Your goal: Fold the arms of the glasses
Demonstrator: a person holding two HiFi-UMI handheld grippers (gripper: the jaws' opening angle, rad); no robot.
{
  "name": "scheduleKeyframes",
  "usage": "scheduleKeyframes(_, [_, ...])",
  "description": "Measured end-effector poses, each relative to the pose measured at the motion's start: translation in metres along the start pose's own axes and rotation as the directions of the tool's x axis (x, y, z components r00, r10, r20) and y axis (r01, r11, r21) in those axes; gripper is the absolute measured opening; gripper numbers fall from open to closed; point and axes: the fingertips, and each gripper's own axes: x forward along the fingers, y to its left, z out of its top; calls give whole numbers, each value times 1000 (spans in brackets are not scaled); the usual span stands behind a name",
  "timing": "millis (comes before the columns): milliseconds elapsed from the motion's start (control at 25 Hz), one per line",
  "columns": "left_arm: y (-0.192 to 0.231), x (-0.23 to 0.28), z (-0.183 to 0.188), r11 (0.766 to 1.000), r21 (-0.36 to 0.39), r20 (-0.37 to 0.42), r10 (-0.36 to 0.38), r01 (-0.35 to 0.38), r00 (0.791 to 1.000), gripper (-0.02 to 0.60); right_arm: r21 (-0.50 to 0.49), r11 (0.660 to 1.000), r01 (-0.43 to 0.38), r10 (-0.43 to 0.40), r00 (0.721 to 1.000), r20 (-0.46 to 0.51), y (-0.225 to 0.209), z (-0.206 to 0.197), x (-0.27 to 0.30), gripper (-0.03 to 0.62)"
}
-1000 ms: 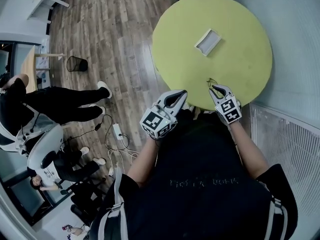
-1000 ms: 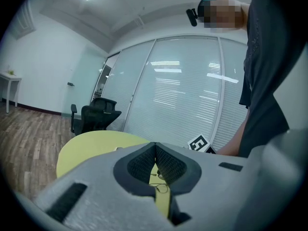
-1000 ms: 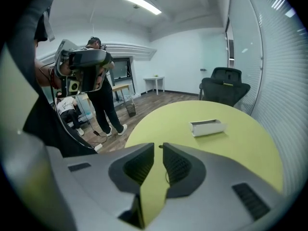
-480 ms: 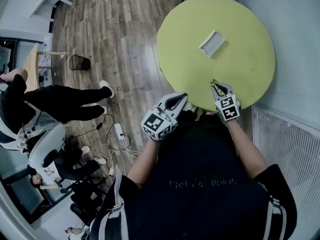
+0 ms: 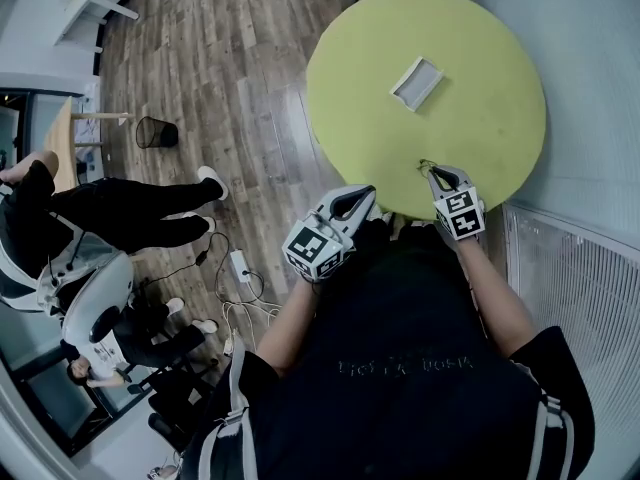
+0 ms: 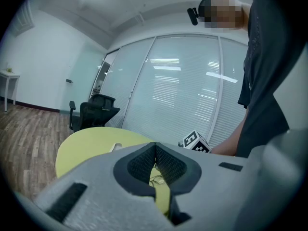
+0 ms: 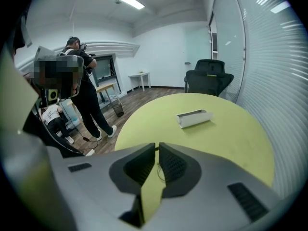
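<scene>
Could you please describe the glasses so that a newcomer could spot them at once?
On the round yellow-green table, look to the near edge, at the tip of the right gripper. The glasses are there: a thin dark wire frame, unlike the white open tray nearer the middle.

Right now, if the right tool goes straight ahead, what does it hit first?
The glasses: their wire frame sits in the slit of the right tool's almost closed jaws, seemingly already pinched. Beyond lies only bare table.
</scene>
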Motion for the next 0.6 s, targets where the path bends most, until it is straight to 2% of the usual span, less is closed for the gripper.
scheduleKeyframes(360, [-15,11,-2,999,-5,-19,-35,35,999,18,62,998,-6,8,1000,-22,-15,-23,-16,43])
scheduleKeyframes(600, [-20,15,-2,999,-4,-25,-33,33,999,18,75,997,11,-7,999,-43,-30,-42,-17,43])
